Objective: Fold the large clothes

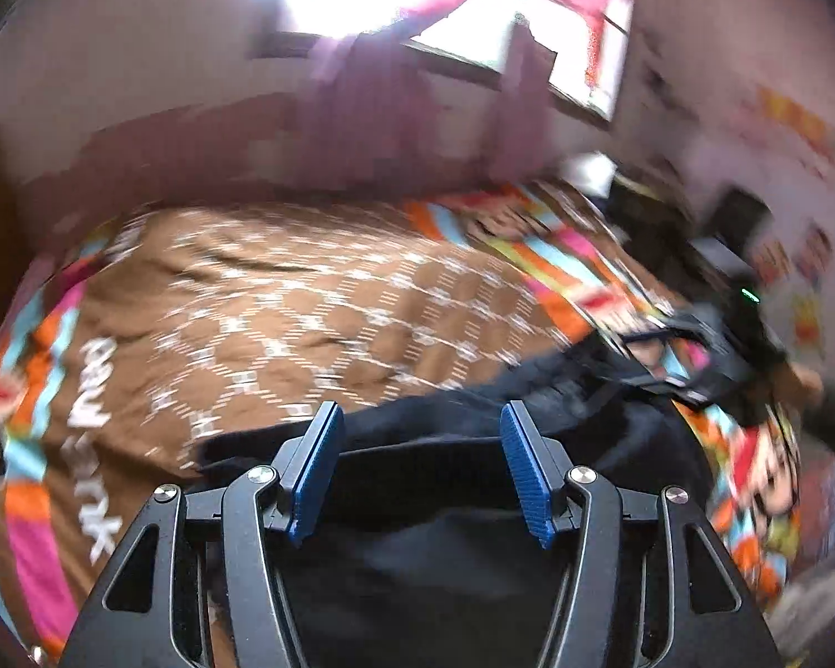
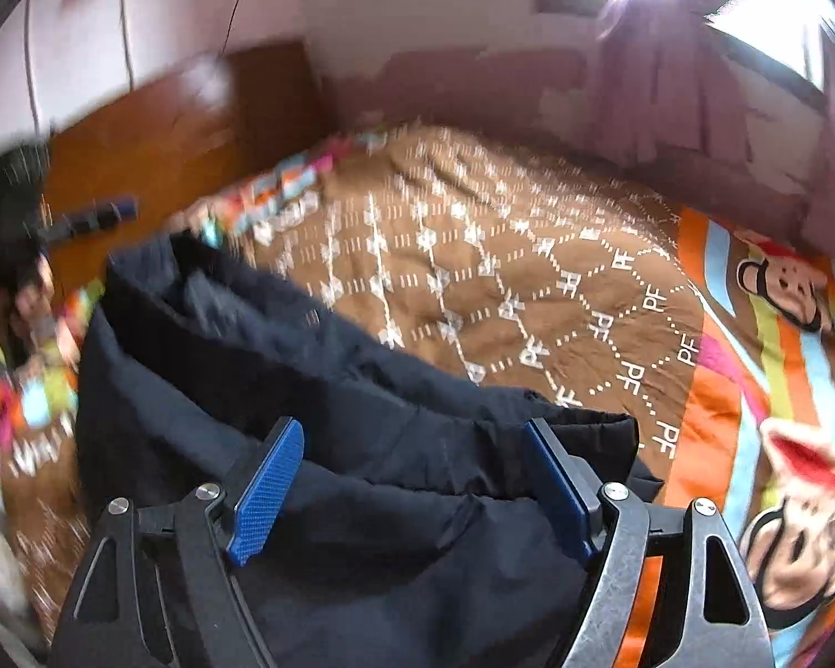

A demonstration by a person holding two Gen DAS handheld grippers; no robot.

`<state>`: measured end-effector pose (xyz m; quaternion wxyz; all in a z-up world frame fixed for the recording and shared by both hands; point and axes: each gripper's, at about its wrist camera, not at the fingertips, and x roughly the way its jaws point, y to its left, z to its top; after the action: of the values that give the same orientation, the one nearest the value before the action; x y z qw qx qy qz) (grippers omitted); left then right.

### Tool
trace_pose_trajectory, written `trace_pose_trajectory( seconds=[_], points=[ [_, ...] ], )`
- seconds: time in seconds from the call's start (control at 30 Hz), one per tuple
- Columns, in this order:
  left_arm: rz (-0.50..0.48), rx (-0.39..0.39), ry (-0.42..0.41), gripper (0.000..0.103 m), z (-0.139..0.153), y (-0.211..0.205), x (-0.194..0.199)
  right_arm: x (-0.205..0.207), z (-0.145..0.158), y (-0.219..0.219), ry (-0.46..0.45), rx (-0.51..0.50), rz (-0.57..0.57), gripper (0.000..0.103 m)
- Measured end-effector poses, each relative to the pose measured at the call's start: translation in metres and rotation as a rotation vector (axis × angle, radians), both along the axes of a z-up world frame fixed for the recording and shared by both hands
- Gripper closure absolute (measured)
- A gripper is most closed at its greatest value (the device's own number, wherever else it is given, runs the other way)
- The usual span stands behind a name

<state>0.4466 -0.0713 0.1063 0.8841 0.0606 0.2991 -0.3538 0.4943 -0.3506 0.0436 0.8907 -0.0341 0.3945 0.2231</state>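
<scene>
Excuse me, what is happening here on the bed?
A person is folding a dark jacket on a bed with a brown patterned bedspread, using a handheld gripper in each hand. The left gripper and the right gripper both have their jaws apart above the jacket, and neither one pinches the cloth. The jacket lies bunched at the near edge of the bed. A curtain hangs by the window behind.

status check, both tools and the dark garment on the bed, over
Left tool open, empty. Right tool open, empty. Dark garment lying bunched on patterned bedspread, below both. Nothing in the way.
</scene>
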Motion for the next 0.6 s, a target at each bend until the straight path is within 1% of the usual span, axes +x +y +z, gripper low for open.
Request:
trace_pose_trajectory(
  seconds=[0.03, 0.07, 0.1, 0.17, 0.23, 0.27, 0.4, 0.5, 0.57, 0.6],
  points=[
    [-0.043, 0.020, -0.009, 0.050, -0.001, -0.012, -0.002, 0.004, -0.005, 0.003, 0.019, -0.029, 0.011, 0.025],
    [-0.065, 0.032, -0.012, 0.050, -0.004, -0.017, -0.003, 0.009, -0.013, 0.005, 0.038, -0.051, 0.021, 0.025],
    [-0.089, 0.055, -0.007, 0.050, -0.008, -0.027, -0.002, 0.013, -0.019, 0.007, 0.056, -0.054, 0.025, 0.025],
    [-0.110, 0.086, 0.018, 0.050, -0.019, -0.037, 0.002, 0.019, -0.034, 0.010, 0.100, -0.064, 0.034, 0.025],
    [-0.101, 0.118, 0.043, 0.050, -0.032, -0.042, 0.008, 0.026, -0.045, 0.016, 0.131, -0.072, 0.050, 0.025],
    [-0.090, 0.124, 0.057, 0.050, -0.037, -0.043, 0.011, 0.028, -0.047, 0.017, 0.145, -0.070, 0.058, 0.025],
    [-0.050, 0.133, 0.156, 0.050, -0.059, -0.040, 0.025, 0.032, -0.059, 0.023, 0.191, -0.083, 0.079, 0.025],
    [-0.069, 0.155, 0.195, 0.050, -0.071, -0.032, 0.023, 0.034, -0.067, 0.022, 0.237, -0.068, 0.050, 0.024],
    [-0.089, 0.141, 0.205, 0.050, -0.074, -0.024, 0.020, 0.035, -0.073, 0.022, 0.271, -0.054, 0.015, 0.024],
    [-0.096, 0.122, 0.212, 0.050, -0.074, -0.021, 0.019, 0.036, -0.075, 0.022, 0.284, -0.049, 0.004, 0.024]
  ],
)
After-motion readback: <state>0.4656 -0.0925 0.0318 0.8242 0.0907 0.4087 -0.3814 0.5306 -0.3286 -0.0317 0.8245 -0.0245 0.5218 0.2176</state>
